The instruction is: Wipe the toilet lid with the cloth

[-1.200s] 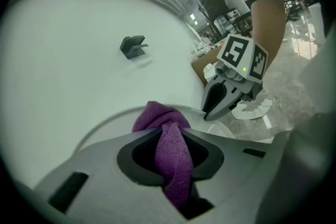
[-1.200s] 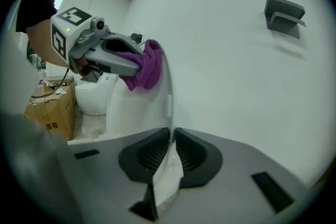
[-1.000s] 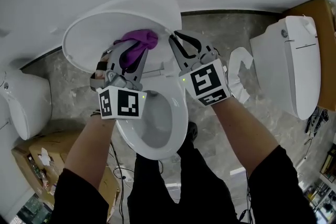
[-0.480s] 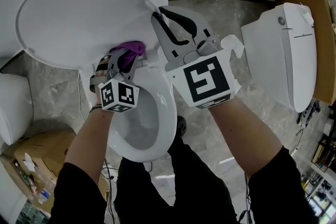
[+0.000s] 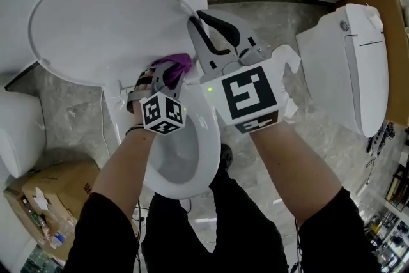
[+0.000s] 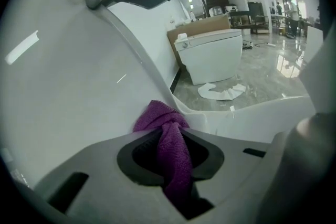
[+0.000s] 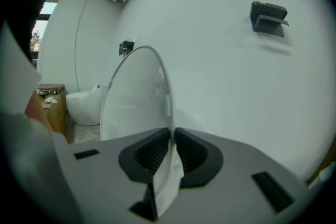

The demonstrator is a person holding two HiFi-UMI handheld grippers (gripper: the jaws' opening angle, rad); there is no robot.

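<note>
**Cloth held at the foot of the raised toilet lid**

The toilet lid [image 5: 102, 22] is shown stood open, its long axis upright. The purple cloth [image 5: 174, 62] is clamped in the left gripper [image 5: 169, 73] at the lid's lower right, the bare face lying up and leftward. The lid's right rim is pinched by the right gripper [image 5: 197, 17]

Left gripper [image 5: 169, 73] and right gripper [image 5: 199, 19] both clamped, forearms outstretched.

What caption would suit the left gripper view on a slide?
Left gripper clamps a purple cloth, its bunched end at the raised white toilet lid.
</note>
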